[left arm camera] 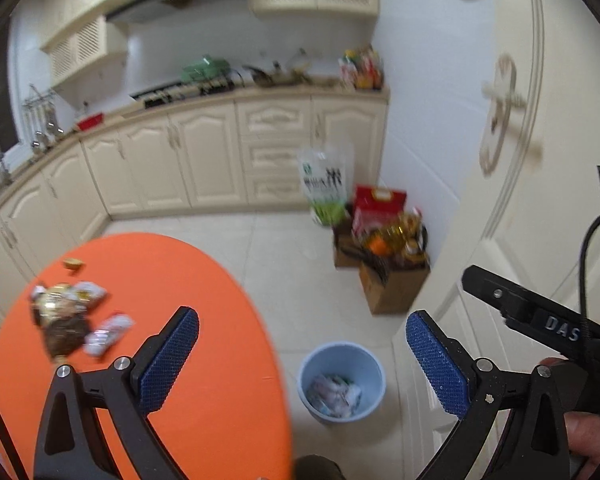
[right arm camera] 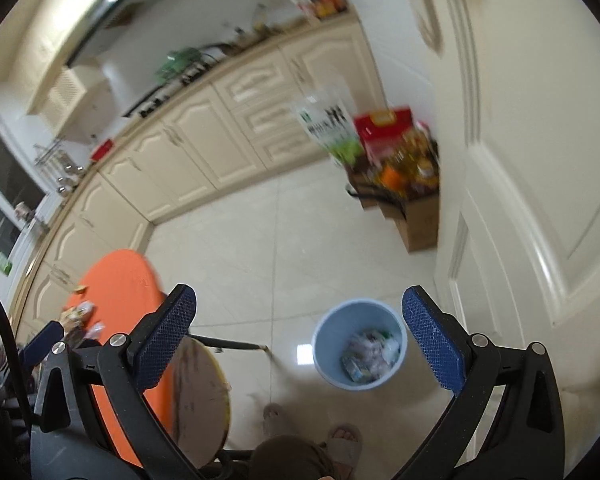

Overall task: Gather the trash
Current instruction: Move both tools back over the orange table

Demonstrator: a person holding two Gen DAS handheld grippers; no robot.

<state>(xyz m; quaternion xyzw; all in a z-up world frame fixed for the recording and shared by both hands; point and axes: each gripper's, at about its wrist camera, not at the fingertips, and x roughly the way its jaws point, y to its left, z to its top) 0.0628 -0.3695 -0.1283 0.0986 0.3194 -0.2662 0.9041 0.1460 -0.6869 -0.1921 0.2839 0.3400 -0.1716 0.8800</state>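
Observation:
A pale blue bin (left arm camera: 341, 380) stands on the floor tiles beside the orange table (left arm camera: 204, 360), with crumpled wrappers (left arm camera: 334, 394) inside it. Above the table edge and the bin, my left gripper (left arm camera: 302, 360) is open and holds nothing. A heap of wrappers and scraps (left arm camera: 70, 316) lies at the table's left part, well left of the left gripper's fingers. My right gripper (right arm camera: 300, 338) is open and empty, high over the floor, with the bin (right arm camera: 360, 344) seen between its fingers. The table's trash (right arm camera: 80, 318) shows small at the left in the right wrist view.
Cardboard boxes with bottles and bags (left arm camera: 380, 256) stand by the cream door (left arm camera: 520, 200) on the right. Kitchen cabinets (left arm camera: 220, 156) run along the back. A round stool (right arm camera: 200, 396) and the person's sandalled feet (right arm camera: 340, 448) are below the right gripper. The right gripper's body (left arm camera: 540, 320) shows at the right.

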